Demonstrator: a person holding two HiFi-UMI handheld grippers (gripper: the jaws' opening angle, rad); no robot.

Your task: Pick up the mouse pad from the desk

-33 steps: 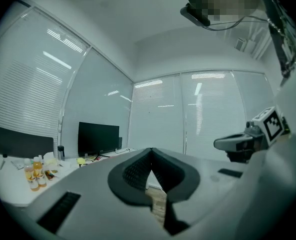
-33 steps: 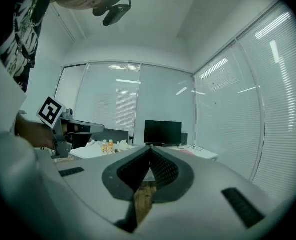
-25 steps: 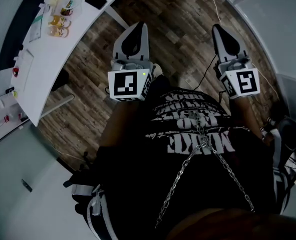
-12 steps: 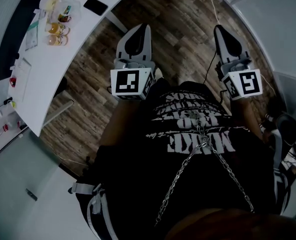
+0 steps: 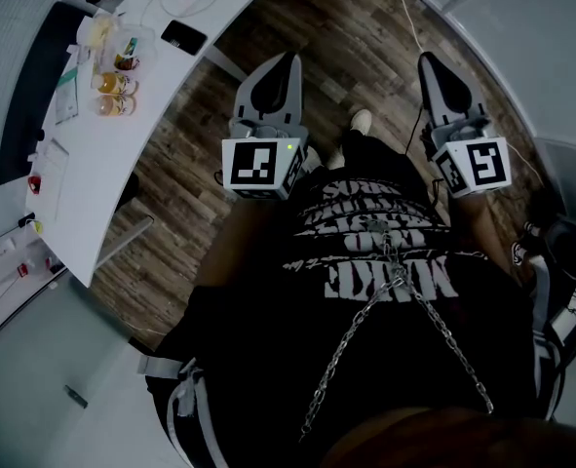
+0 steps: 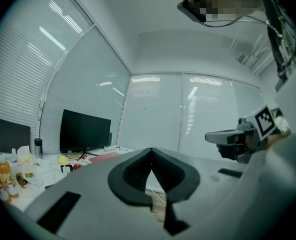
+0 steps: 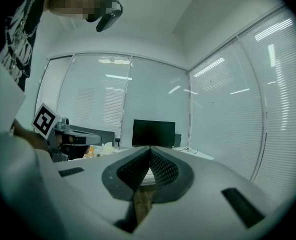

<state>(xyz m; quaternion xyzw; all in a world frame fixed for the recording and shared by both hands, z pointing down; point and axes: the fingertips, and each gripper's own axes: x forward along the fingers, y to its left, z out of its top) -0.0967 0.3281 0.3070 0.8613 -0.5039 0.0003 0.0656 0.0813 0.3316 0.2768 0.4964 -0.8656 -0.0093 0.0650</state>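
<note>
left hand-held gripper (image 5: pixel 288 61): jaws closed, empty, held level before the torso (image 5: pixel 365 291), over the floor (image 5: pixel 346 27) | right hand-held gripper (image 5: pixel 431 62): closed, empty, level, parallel on the right | mouse pad (image 6: pixel 102 157): pink, flat on the desk (image 5: pixel 112 164) far left, by the monitor (image 6: pixel 85 130), well apart from both

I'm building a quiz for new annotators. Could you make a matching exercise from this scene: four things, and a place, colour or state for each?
Things:
1. left gripper
2. monitor
3. bottles
4. floor

Descriptions:
a. wood planks
b. shut, nothing between the jaws
c. black, standing on the desk
d. orange contents

Pairs: 1-b, 2-c, 3-d, 4-a
</note>
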